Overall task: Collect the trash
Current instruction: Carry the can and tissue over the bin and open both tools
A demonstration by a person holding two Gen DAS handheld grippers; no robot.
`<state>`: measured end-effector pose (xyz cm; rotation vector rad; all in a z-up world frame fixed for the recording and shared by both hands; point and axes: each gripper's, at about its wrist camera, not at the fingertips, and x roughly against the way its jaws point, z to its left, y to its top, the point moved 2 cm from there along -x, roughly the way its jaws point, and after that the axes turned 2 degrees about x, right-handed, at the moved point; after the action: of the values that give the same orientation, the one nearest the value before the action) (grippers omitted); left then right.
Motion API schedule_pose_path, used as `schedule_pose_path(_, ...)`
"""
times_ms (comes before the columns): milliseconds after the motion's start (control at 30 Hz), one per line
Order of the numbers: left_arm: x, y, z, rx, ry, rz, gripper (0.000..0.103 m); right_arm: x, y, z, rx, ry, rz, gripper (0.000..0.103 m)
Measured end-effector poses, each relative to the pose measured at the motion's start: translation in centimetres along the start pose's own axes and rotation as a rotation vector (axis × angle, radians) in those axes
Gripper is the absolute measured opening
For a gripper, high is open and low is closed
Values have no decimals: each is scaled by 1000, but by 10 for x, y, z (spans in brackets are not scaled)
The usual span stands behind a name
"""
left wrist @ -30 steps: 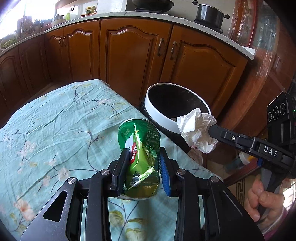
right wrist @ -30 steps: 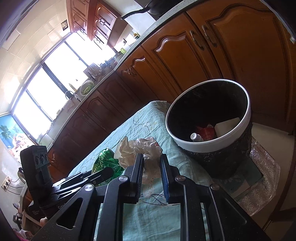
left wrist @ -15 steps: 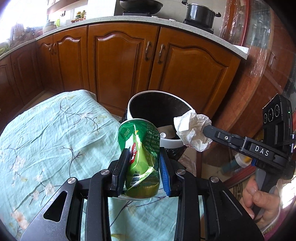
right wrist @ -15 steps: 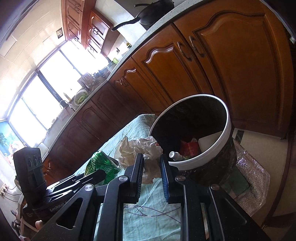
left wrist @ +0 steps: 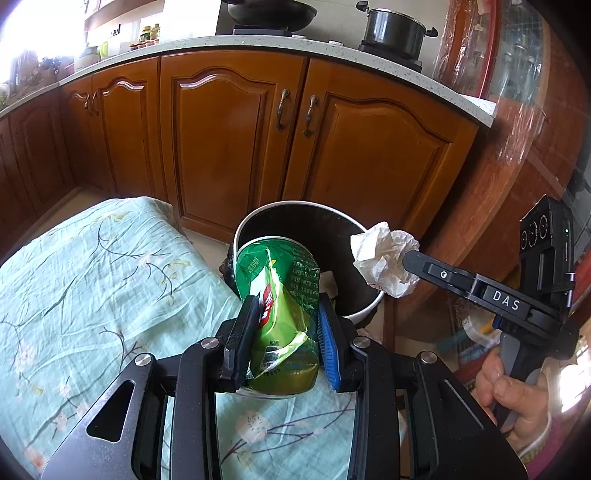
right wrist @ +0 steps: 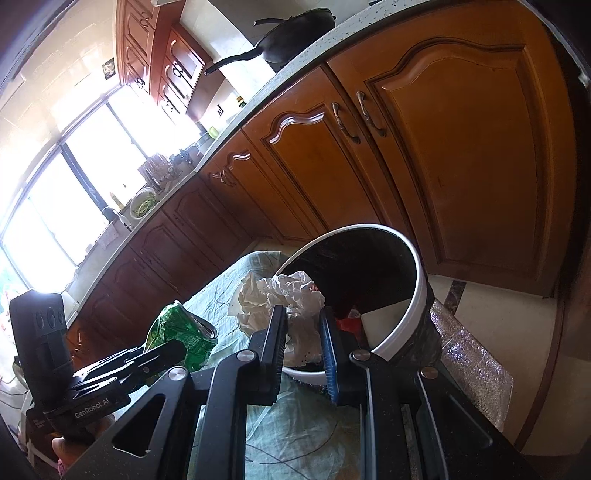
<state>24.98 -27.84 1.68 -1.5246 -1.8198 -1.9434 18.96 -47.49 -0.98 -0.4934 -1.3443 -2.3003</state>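
Both grippers have travelled off the tablecloth toward the bin since a second ago; the bin's mouth sat up and off to the right in my left view then, now it's right behind the can. My left gripper (left wrist: 286, 332) is clamped on the crushed green can (left wrist: 282, 317), black pad on one side, blue pad on the other, can upright-ish with its open top tipped toward the trash bin (left wrist: 365, 312). Can is over the edge of the floral tablecloth (left wrist: 92, 280), just short of the bin's white rim. My right gripper (right wrist: 303, 336) has its jaws pinched on the crumpled white tissue (right wrist: 288, 299); in the left view that tissue (left wrist: 384, 260) hangs over the far right rim of the bin, off the table. Hand (left wrist: 517, 398) on the right grip shows at lower right. From the right wrist view the bin (right wrist: 417, 295) is black lined, with red scrap and a white flat piece inside, too small to name. Left gripper and can (right wrist: 177, 328) show at lower left there, above the cloth. Wooden cabinets (left wrist: 229, 147) behind, pot (left wrist: 393, 31) and pan (left wrist: 271, 13) on the counter
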Motion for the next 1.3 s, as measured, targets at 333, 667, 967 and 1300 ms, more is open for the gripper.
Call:
schedule_pose_path(333, -29, 25, -6, 20, -28, 28, 30, -17, 16, -13, 27, -60, 14, 19)
schedule_pose_path(667, -68, 43, -12, 27, -27, 85, 30, -36, 29, -24, 52, -117, 57, 19)
schedule_pose_path(967, -92, 45, -22, 21, -17, 121, 30, -49, 32, -29, 64, -146, 99, 19)
schedule_pose_path(1300, -103, 46, -17, 40, -19, 139, 31, -64, 37, -33, 71, -171, 124, 23)
